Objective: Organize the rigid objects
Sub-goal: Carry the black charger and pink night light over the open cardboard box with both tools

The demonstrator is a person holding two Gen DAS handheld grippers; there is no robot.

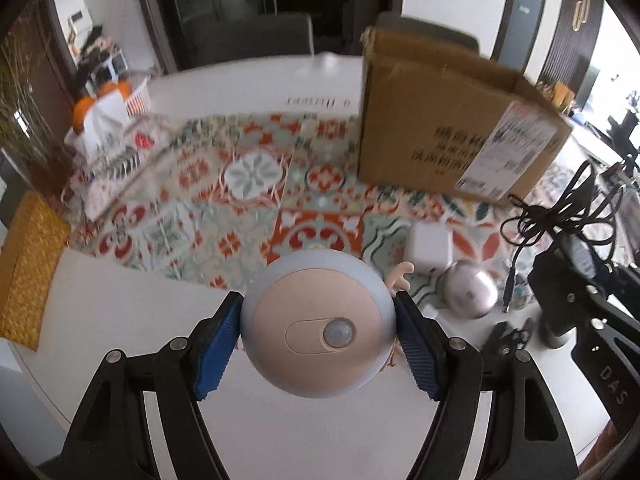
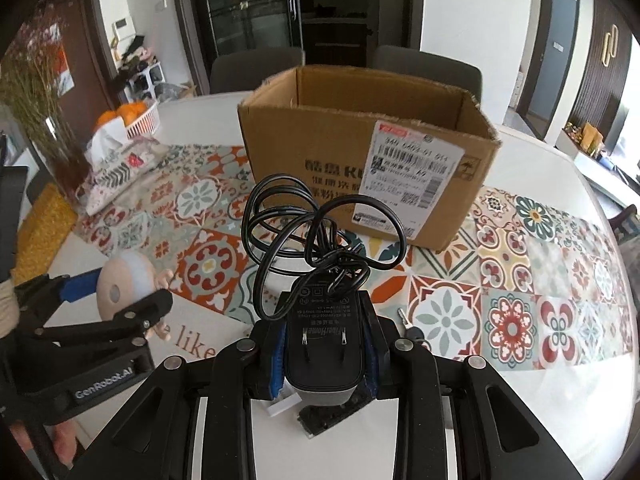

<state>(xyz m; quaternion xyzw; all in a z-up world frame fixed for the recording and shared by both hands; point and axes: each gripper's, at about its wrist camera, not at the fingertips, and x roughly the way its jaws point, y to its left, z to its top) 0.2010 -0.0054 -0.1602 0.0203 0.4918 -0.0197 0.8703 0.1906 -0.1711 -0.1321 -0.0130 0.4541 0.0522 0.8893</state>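
both grippers are loaded, so by the look of it the sorting is mid-way — nothing can be confirmed as already inside the cardboard box (image 2: 360, 152), whose open top shows only bare inner walls from this angle. the left gripper (image 1: 319, 336) is closed about halfway onto a round sensor night light (image 1: 318, 324), blue pads pressing its rim at 9 and 3 o'clock, held above the white table (image 1: 120, 320); the box sits at about 1 o'clock from it in the left wrist view. the right gripper (image 2: 325, 354) is narrowed tight on a black power adapter (image 2: 324, 344), prongs facing the camera, its coiled cable (image 2: 320, 232) springing up toward 12 o'clock, right in front of the box. left to tidy, as far as can be seen: a white charger cube (image 1: 430, 246) and a silvery round case (image 1: 470, 294) on the patterned mat (image 1: 192, 216) at 2 o'clock of the light, and a key (image 2: 410, 326) beside the right fingers. likely next — both held items go into the box.
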